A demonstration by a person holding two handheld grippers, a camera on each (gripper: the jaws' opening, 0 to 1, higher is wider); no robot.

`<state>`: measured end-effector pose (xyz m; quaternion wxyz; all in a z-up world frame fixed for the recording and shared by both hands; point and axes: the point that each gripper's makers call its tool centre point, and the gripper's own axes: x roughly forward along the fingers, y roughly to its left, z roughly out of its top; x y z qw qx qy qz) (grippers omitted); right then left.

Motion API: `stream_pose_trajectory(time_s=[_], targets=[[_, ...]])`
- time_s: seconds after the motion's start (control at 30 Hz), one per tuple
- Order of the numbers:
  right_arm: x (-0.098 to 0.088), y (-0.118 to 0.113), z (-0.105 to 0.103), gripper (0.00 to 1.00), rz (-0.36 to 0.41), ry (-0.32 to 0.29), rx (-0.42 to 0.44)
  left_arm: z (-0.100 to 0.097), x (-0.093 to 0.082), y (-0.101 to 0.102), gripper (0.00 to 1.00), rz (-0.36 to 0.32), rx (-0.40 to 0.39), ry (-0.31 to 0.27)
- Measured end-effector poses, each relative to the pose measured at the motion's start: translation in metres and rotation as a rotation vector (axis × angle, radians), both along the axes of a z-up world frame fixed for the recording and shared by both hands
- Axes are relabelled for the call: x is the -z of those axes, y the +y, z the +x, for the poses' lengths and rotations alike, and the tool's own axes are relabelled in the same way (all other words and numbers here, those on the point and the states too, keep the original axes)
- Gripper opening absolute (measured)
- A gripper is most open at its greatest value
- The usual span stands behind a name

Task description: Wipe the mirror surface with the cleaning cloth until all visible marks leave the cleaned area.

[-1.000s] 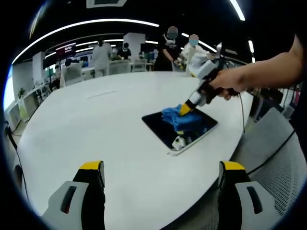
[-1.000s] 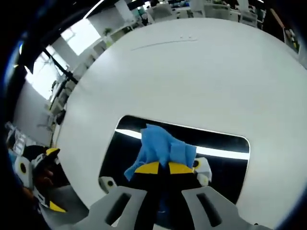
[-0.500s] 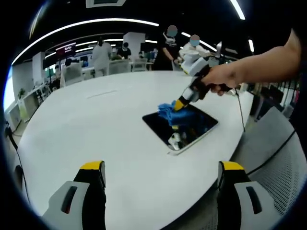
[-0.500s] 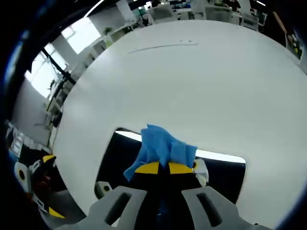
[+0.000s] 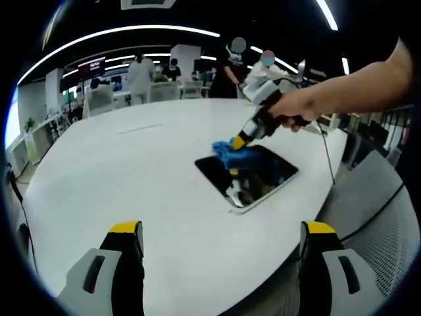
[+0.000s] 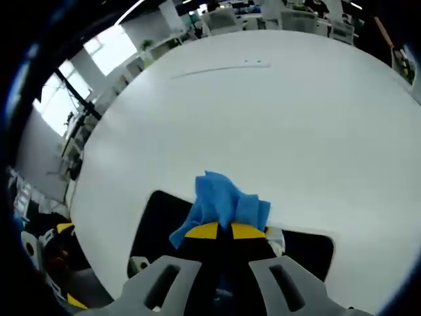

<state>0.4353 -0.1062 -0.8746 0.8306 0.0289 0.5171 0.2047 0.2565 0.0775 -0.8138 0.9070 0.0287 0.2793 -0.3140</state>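
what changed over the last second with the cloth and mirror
The right gripper, shut on the cloth, swept it across the mirror to its far edge. The mirror stayed put on the table; the left gripper stayed open, away from it.

Soft blue cloth [image 6: 223, 205], glossy dark mirror [image 5: 263, 172], smooth matt white table [image 5: 118, 178], plastic-looking gripper [image 6: 220, 232] w/ yellow tips.

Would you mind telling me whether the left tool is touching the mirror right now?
No, the left tool hangs open over the bare white table, apart from the mirror, where the right tool holds the blue cloth.
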Motion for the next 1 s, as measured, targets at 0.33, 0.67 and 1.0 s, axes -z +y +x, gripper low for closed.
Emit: stream_pose_trajectory(time_s=[0.33, 0.67, 1.0], targets=[[-0.005, 0.001, -0.007, 0.0, -0.002, -0.019, -0.019, 0.0, -0.002, 0.0, 0.99, -0.001, -0.003, -0.002], [-0.005, -0.003, -0.007, 0.0, -0.003, -0.02, -0.031, 0.0, -0.001, 0.001, 0.99, 0.004, -0.009, -0.004], [-0.003, -0.018, -0.006, 0.0, -0.01, -0.006, -0.014, 0.0, -0.001, -0.001, 0.99, 0.004, -0.009, -0.002]])
